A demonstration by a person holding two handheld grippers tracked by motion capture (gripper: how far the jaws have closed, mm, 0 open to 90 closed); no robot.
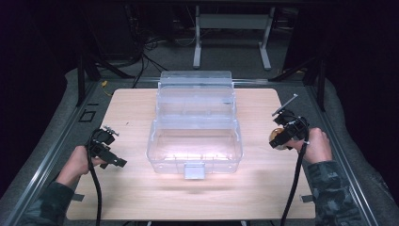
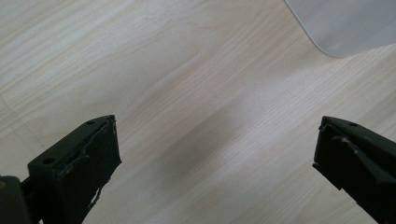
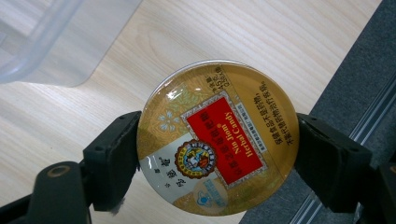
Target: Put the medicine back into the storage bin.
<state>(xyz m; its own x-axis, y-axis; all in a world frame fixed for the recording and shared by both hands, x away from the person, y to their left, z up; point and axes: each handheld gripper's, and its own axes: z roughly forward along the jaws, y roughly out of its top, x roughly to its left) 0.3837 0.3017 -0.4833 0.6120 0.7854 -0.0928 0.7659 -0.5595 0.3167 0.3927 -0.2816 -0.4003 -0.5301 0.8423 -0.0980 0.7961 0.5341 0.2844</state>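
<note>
Tabletop (image 1: pixel 141 197) of pale wood is seen from the high view, bearing at its centre a clear plastic box (image 1: pixel 194 141) whose lid is swung back and whose inside appears empty; the work in hand is judged to be the carrying of a tin to that box. Left gripper (image 1: pixel 117 163) is held low near the table's left edge, its jaws spread wide over bare wood with nothing between them (image 2: pixel 215 154); right gripper (image 3: pixel 215 154) is held off the table by its right edge, its jaws pinched on the rim of a round gold candy tin (image 3: pixel 217 137). Next, the tin would need to be brought leftwards over the box wall and lowered inside before release.
</note>
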